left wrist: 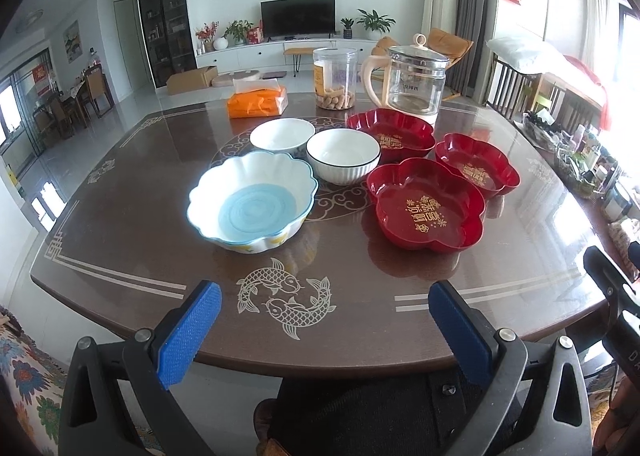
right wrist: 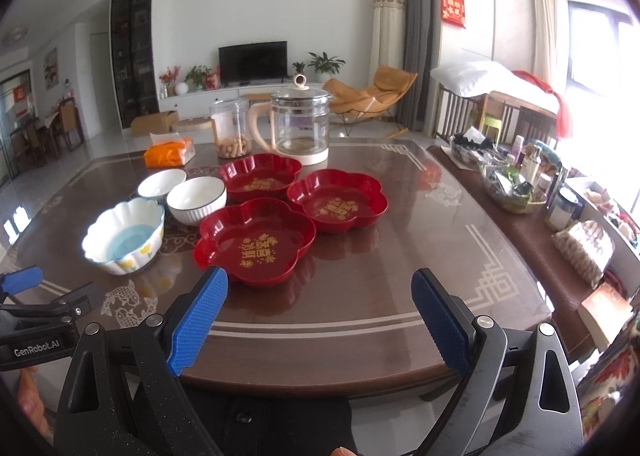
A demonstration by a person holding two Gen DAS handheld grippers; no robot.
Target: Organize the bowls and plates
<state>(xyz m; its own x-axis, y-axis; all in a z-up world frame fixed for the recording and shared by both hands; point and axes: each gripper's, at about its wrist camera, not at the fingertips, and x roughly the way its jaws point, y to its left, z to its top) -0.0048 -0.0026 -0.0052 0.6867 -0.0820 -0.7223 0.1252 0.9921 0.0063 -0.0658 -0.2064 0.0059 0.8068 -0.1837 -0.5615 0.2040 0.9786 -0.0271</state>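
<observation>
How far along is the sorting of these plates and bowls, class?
Done: nothing is stacked yet. In hand: nothing; the left gripper and right gripper hover open at the table's near edge. Left: the three red plates and three bowls lie separately.

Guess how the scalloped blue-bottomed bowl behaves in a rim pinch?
The scalloped bowl looks like glazed ceramic: probably rigid, heavyish and chippable. Its glossy, wavy rim may slip between flat pads. Its base looks wide and it sits empty on the glossy table, so a push likely slides it.
</observation>
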